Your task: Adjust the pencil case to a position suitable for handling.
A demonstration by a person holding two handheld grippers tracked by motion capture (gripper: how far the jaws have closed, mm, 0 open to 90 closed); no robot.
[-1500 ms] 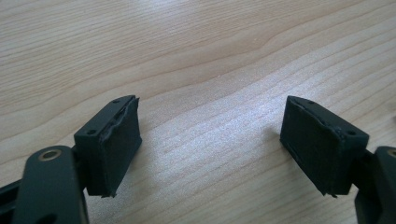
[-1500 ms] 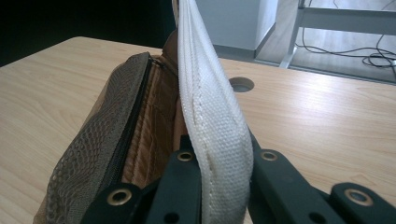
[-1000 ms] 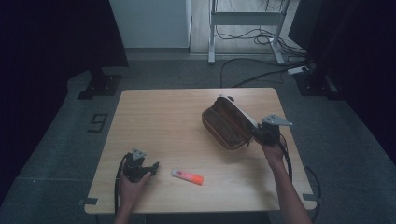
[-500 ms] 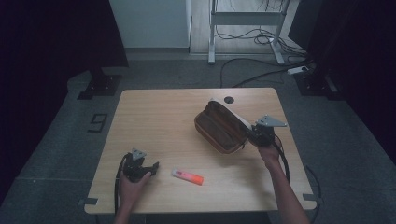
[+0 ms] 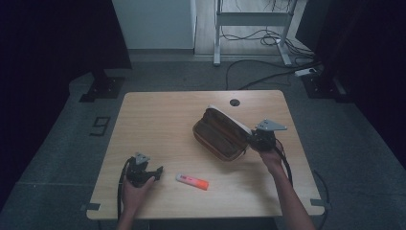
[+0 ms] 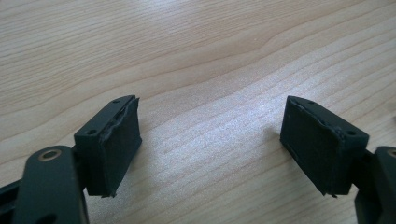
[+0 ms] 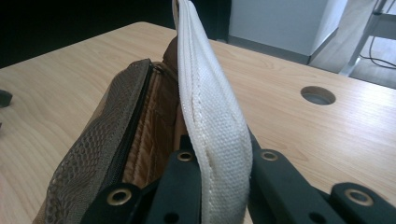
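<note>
- The brown pouch (image 5: 221, 138) lies on the worktop (image 5: 163, 120), a bit right of the middle.
- It lies slanted, with one end far and left and the other end near and right.
- Its zip is open, and in the right gripper view you can see the tan inside (image 7: 149, 140).
- One side of the pouch is brown mesh (image 7: 93, 154).
- A white cloth flap (image 7: 210, 112) stands up along the pouch's right side.
- The right tongs (image 5: 253, 142) are closed on the near end of this white flap.
- In the right gripper view the flap runs up between the two black jaws, and both press on it.
- The right hand (image 5: 271, 157) holds these tongs at the right side of the worktop.
- An orange and white marker (image 5: 192, 181) lies flat near the front edge, well apart from the pouch.
- The left tongs (image 5: 154, 171) are just left of the marker, low by the wood.
- The left tongs are wide open, with only bare wood between the jaws.
- The left hand (image 5: 135, 184) holds them at the near left.
- A round hole (image 5: 234, 102) sits in the worktop at the far side, behind the pouch.
</note>
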